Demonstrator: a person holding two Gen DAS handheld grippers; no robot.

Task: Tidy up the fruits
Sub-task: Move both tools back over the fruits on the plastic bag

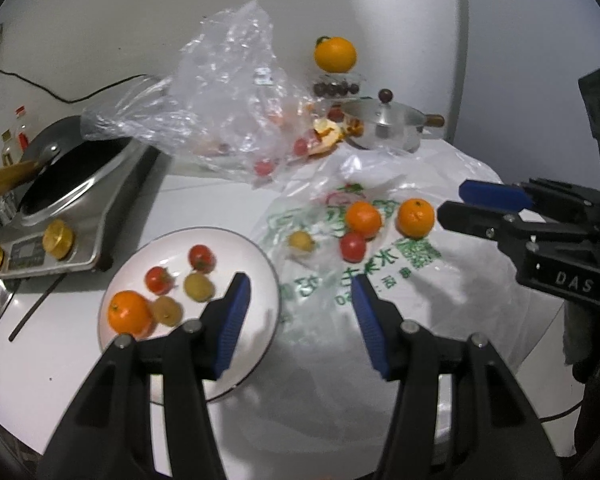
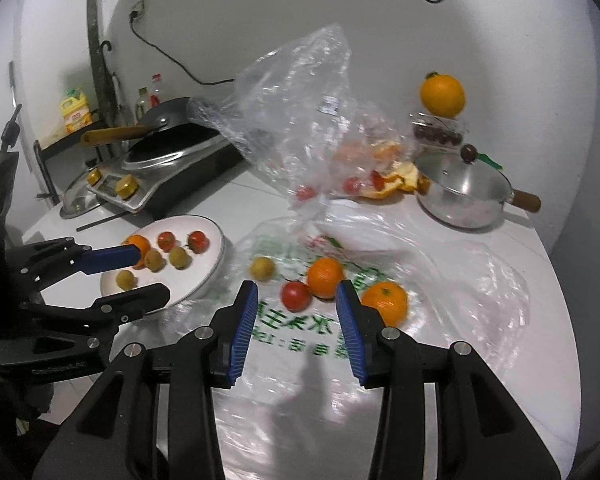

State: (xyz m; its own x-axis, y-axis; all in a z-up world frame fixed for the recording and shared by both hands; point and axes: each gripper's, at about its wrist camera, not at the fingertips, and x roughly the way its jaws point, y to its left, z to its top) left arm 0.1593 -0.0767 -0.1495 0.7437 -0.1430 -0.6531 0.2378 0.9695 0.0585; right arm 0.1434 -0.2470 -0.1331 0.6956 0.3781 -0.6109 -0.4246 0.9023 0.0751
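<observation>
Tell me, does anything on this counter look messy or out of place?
Yes. Torn orange peel lies loose beside the steel pot, by a crumpled clear bag with a few small tomatoes still inside. One orange sits perched on a small container at the back. Two oranges, a tomato and a yellowish fruit lie on the printed bag, off the plate.

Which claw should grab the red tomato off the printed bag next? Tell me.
Right. The right claw is open and empty with the red tomato just ahead; the left claw hangs by the plate.
</observation>
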